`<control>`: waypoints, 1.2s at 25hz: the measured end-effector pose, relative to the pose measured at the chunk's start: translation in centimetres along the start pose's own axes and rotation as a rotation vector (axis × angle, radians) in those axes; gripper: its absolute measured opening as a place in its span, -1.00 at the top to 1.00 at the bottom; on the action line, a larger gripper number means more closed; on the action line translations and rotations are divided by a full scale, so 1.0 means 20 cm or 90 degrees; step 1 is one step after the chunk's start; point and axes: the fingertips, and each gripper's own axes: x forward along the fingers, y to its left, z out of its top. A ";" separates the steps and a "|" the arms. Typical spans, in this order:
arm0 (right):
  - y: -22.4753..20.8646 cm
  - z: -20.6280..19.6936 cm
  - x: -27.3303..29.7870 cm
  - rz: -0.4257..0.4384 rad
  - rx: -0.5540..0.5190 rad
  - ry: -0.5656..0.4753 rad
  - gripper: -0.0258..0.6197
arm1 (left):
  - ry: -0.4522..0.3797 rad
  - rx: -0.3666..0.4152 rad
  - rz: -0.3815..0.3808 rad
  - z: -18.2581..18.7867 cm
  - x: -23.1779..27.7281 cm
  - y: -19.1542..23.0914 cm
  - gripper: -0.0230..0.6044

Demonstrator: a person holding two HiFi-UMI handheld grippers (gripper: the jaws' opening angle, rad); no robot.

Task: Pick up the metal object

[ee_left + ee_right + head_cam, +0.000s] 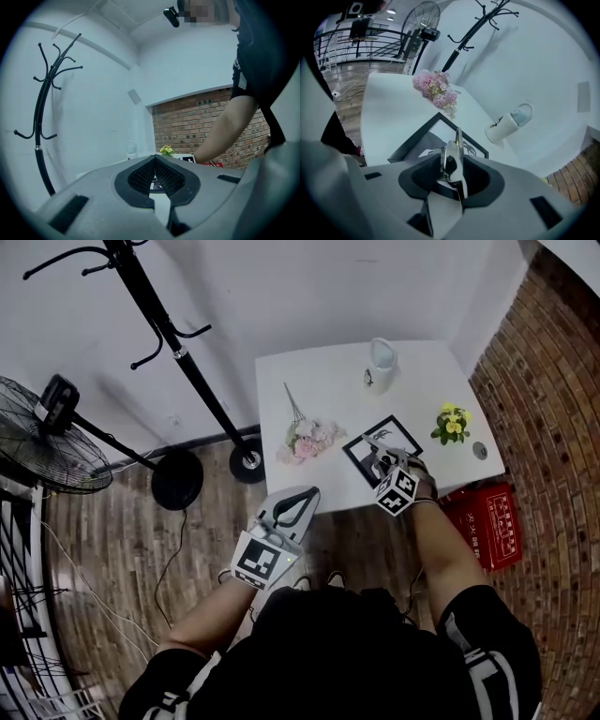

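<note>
The metal object, a small silver clip, is pinched upright between the jaws of my right gripper, which is shut on it. In the head view the right gripper holds the metal object just above a black picture frame near the front edge of the white table. The frame's dark edge lies right under the jaws. My left gripper hangs off the table's front edge, over the floor. Its jaws are shut with nothing between them.
On the table lie a pink flower bunch, a white pitcher, a small pot of yellow flowers and a small round disc. A black coat stand and a fan stand left; a red crate sits right.
</note>
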 end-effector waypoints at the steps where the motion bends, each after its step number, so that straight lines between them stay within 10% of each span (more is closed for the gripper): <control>1: 0.00 -0.01 0.02 0.002 0.001 0.013 0.46 | 0.002 0.000 0.001 -0.01 0.00 0.01 0.90; 17: -0.09 0.09 -0.08 -0.030 -0.016 0.018 0.65 | -0.007 -0.009 -0.021 -0.03 0.02 0.03 0.90; 30: -0.39 0.44 -1.10 -0.087 0.462 -0.449 0.66 | -0.050 0.014 -0.062 0.10 0.08 -0.03 0.90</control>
